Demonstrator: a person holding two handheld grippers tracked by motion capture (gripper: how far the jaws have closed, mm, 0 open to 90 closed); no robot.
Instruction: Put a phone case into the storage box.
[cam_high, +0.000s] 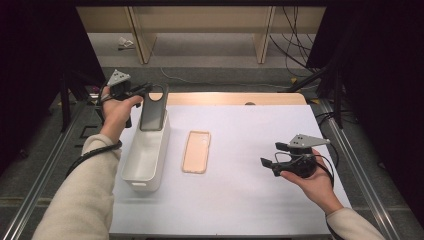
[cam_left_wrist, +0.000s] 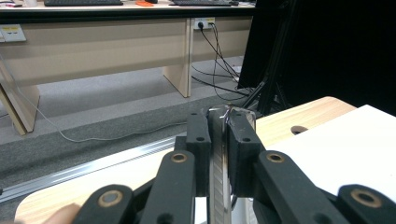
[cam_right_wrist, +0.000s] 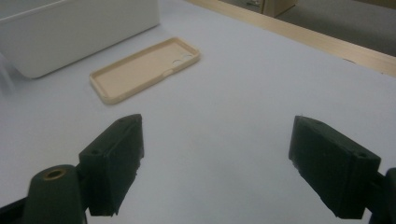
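Bare counter (cam_high: 260, 150) lies open between the beige case (cam_high: 196, 151) and the right hand-held gripper (cam_high: 270, 156); the bin (cam_high: 145, 160) walls the left.

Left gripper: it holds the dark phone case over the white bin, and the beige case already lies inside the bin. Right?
Not quite. The left gripper does hold the dark case over the white bin, but the beige case lies on the table beside the bin, as the high view shows.
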